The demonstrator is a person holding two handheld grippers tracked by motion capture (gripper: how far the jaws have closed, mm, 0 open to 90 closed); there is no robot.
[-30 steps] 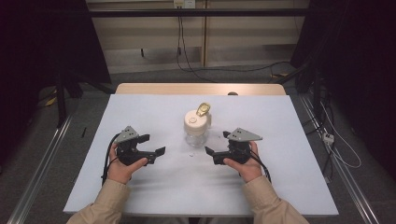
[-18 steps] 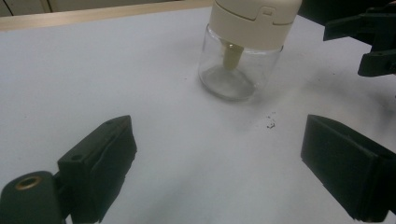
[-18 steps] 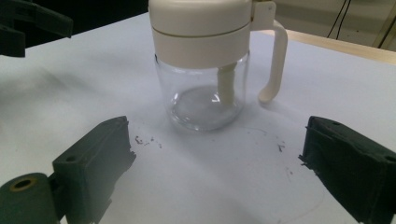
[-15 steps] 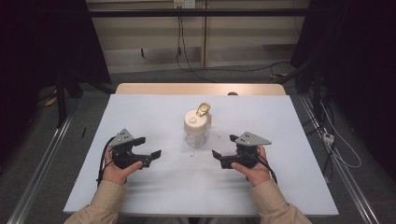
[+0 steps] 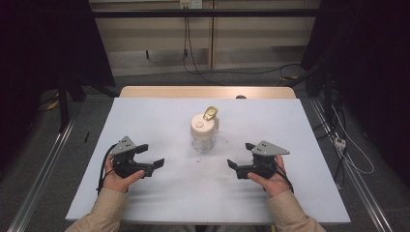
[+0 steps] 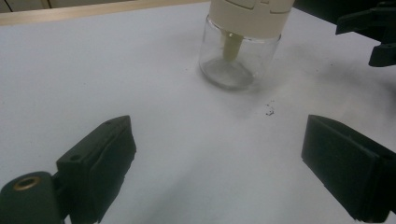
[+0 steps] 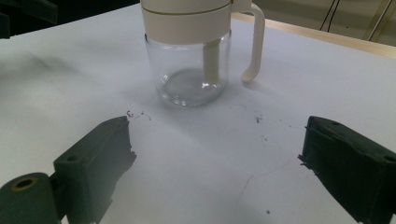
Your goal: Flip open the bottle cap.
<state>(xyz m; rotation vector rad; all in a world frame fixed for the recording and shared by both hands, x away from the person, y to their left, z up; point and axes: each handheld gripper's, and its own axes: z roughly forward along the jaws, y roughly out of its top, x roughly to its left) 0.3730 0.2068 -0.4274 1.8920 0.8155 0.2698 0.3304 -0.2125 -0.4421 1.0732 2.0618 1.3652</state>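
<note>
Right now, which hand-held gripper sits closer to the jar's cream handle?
The right hand-held gripper. The cream handle sticks out from the glass jar on that gripper's side; the left hand-held gripper faces the handleless side.

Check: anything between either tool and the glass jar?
Nothing visible. Bare white table lies between the left tool and the jar, and between the right tool and the jar. A few dark specks dot the table near its base.

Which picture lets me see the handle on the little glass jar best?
The right gripper view: the jar's cream handle curves down beside the glass, close and sharp. The high view shows the jar small, its handle hard to make out. The left gripper view shows glass and lid, no handle.
</note>
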